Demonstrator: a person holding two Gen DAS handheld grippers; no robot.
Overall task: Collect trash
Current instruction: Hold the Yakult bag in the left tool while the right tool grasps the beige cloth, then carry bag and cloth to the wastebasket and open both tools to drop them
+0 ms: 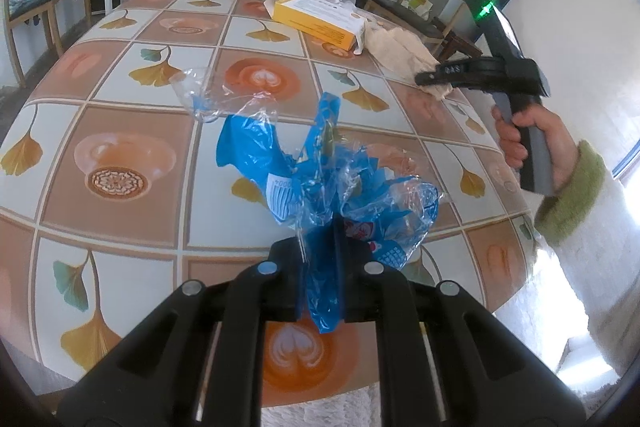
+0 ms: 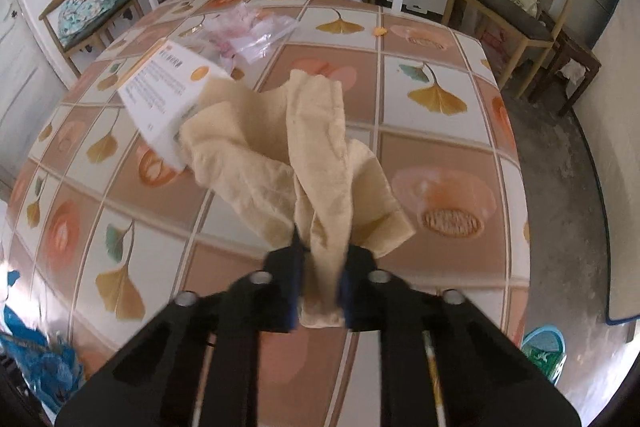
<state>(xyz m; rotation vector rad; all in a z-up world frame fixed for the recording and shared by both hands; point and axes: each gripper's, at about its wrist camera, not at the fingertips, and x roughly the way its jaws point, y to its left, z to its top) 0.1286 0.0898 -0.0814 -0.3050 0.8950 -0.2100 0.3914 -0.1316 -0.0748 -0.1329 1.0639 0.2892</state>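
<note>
Left gripper (image 1: 320, 267) is clamped on a blue plastic wrapper (image 1: 316, 171), held above the near table (image 1: 120, 147) edge. Right gripper (image 2: 320, 291) has pinched a beige tissue (image 2: 304, 147), its long axis running far-left toward the yellow box (image 1: 316, 15); the image is blurred, so lift-off seems uncertain.

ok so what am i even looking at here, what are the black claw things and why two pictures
The black claws are two hand-held grippers; a person squeezes one in each hand. Each carries a wide-angle camera looking along its own fingers, so you get one picture per hand.

Left camera: the left gripper is shut on a blue wrapper. At the right you see the person's hand holding the other tool.

Right camera: the right gripper is shut on a beige cloth.

On the table also lie a yellow box and clear plastic.
</note>
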